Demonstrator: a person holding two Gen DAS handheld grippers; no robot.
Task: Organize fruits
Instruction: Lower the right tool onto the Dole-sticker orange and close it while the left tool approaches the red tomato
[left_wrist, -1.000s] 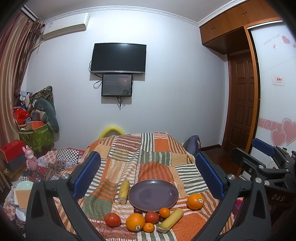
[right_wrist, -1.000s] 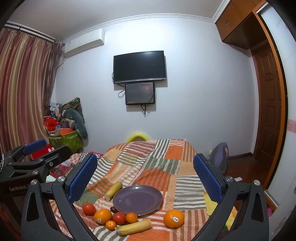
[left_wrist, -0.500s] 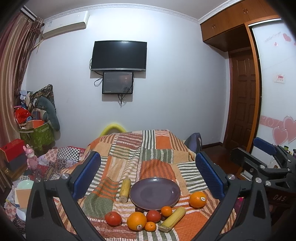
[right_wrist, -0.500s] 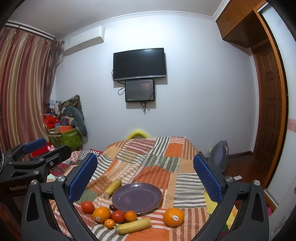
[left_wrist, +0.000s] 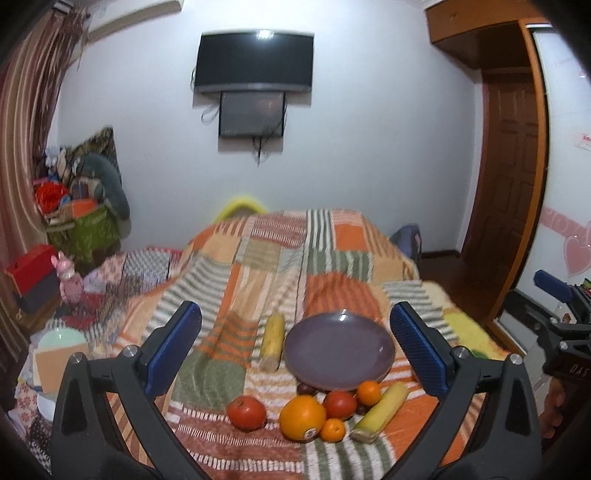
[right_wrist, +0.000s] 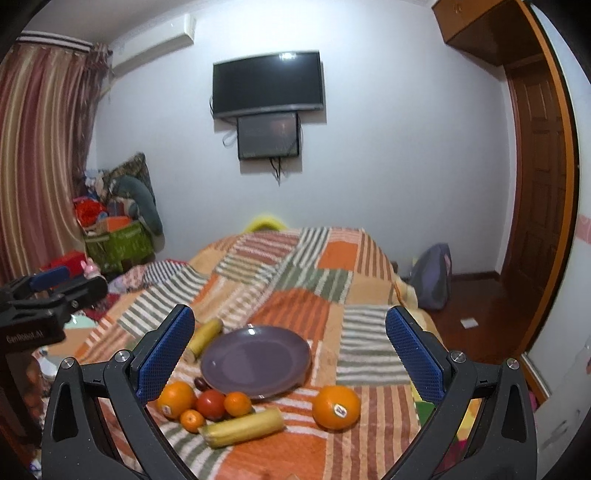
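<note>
An empty purple plate (left_wrist: 338, 349) (right_wrist: 256, 361) lies on the patchwork blanket. In front of it lie a red tomato (left_wrist: 246, 412), a big orange (left_wrist: 302, 417) (right_wrist: 176, 398), another tomato (left_wrist: 340, 403) (right_wrist: 211, 403), two small tangerines (left_wrist: 332, 430) (left_wrist: 368, 393) and a corn cob (left_wrist: 380, 411) (right_wrist: 242, 427). A second corn cob (left_wrist: 272, 341) (right_wrist: 204, 335) lies left of the plate. A stickered orange (right_wrist: 336, 407) lies to the right. My left gripper (left_wrist: 295, 345) and right gripper (right_wrist: 288, 350) are both open and empty, above and short of the fruit.
The blanket (right_wrist: 314, 295) covers a bed that runs to the far wall. Boxes, bags and toys (left_wrist: 77, 229) crowd the left side. A backpack (right_wrist: 432, 277) and wooden door (right_wrist: 535, 221) stand at the right. A small dark fruit (right_wrist: 200, 383) sits by the plate's rim.
Both grippers have moved forward and tilted down toward the fruit, which now looks nearer and larger. Both jaws stay open. Nothing on the blanket has moved.
</note>
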